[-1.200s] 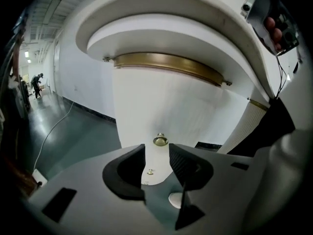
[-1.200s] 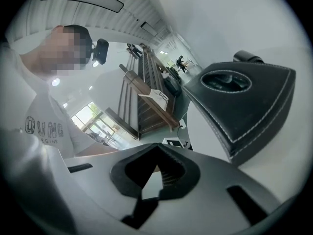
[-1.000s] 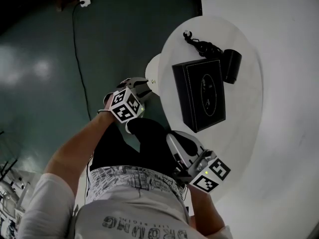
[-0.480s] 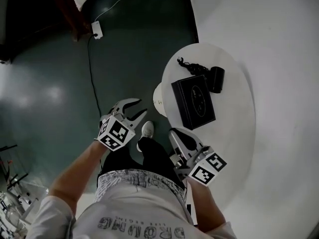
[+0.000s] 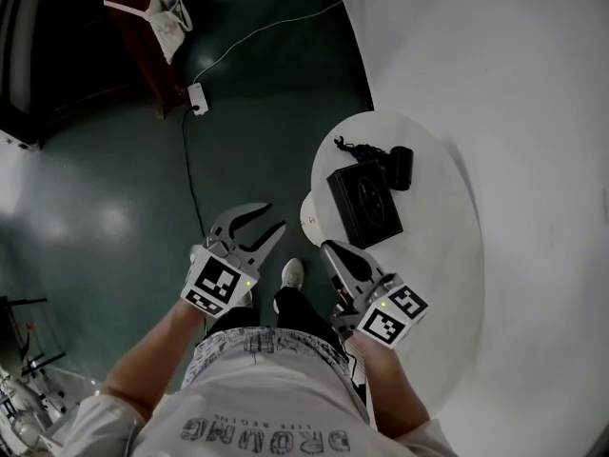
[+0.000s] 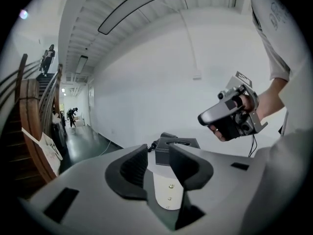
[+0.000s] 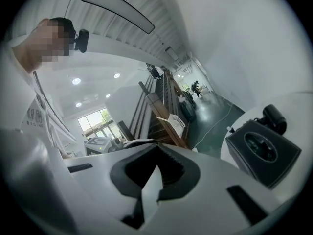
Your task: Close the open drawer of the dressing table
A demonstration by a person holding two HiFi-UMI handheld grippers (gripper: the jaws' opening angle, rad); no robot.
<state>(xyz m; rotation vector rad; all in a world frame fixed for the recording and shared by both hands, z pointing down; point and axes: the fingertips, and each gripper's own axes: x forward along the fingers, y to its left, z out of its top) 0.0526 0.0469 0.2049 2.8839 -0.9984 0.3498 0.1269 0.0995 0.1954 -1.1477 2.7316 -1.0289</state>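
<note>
The white round dressing table stands against a white wall. A small white rounded part juts from its left edge; it looks like the open drawer. My left gripper is open and empty, held over the dark floor below and left of that part, apart from it. My right gripper is shut on nothing, near the table's left rim. Past the left gripper I see a black box and the right gripper in a hand. The right gripper points beside the box.
On the table lie the black box, a small black cylinder and a black cord. A white adapter with a cable lies on the dark green floor. Dark wooden furniture with a cloth stands far left.
The view has pulled back from the table. My left gripper has come away from the jutting white part, down and left. The right gripper has barely moved.
</note>
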